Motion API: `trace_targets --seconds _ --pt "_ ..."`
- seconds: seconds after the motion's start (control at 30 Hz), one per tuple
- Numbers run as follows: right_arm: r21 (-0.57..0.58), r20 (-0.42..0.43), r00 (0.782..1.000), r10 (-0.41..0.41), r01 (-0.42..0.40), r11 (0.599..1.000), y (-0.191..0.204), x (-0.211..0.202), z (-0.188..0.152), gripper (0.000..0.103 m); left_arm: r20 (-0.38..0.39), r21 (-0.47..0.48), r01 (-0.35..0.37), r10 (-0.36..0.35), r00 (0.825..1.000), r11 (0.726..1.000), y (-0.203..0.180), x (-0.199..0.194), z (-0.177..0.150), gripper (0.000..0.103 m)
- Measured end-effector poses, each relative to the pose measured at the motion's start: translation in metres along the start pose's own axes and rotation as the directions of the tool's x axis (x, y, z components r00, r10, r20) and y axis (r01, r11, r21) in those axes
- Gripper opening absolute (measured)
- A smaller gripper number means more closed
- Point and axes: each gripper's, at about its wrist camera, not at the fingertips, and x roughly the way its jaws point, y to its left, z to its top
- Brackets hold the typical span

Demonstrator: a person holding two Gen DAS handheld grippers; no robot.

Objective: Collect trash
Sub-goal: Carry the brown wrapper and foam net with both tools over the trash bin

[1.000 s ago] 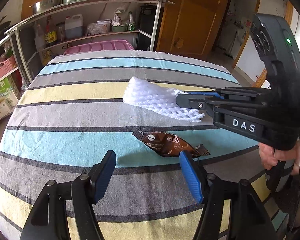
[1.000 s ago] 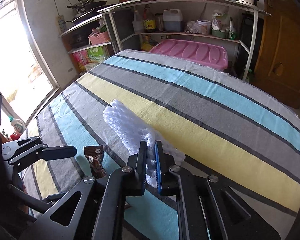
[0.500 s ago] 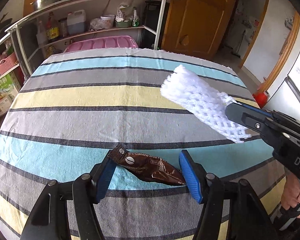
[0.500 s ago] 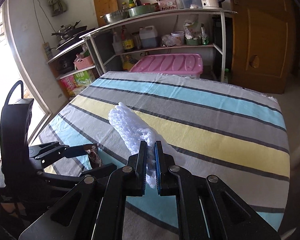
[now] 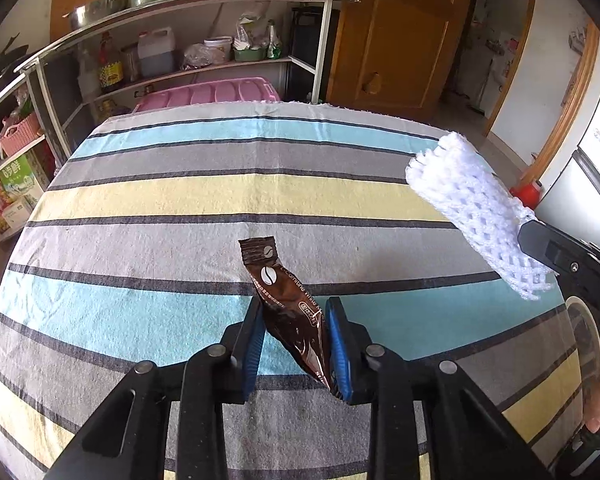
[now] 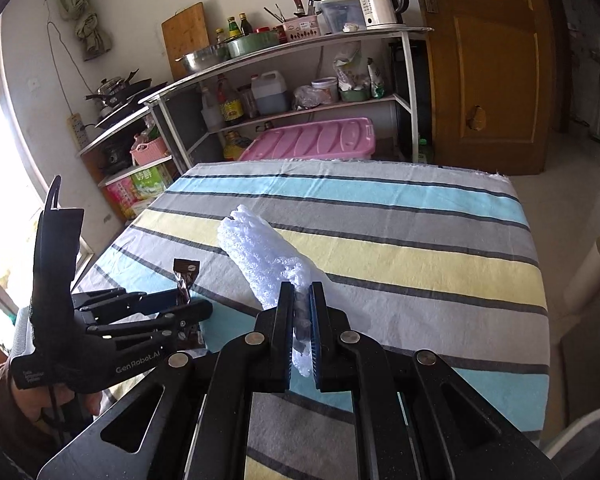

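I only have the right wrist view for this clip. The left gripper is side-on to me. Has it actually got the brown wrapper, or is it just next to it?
Observer: The left wrist view shows the left gripper shut on the brown wrapper, with a blue pad pressing each side.
Operator: Is the wrapper off the cloth?
Observer: Its free end points up and forward, and appears clear of the striped cloth.
Operator: And my foam net?
Observer: From that side the white foam net hangs in the air over the cloth's right edge. The right gripper holds it by one end only.
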Motion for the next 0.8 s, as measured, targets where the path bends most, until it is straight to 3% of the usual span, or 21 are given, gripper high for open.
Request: trace_targets --seconds 0.4,0.8 --pt "0.065 0.072 0.996 -0.059 0.054 0.996 -0.011 -0.044 -0.017 0.007 0.057 0.062 0.077 -0.081 0.995 0.995 -0.028 -0.029 -0.004 0.028" --pt "0.185 0.129 0.967 -0.222 0.196 0.963 -0.052 -0.115 -0.044 0.008 0.08 0.236 0.161 -0.185 0.98 0.958 -0.112 -0.054 -0.012 0.028"
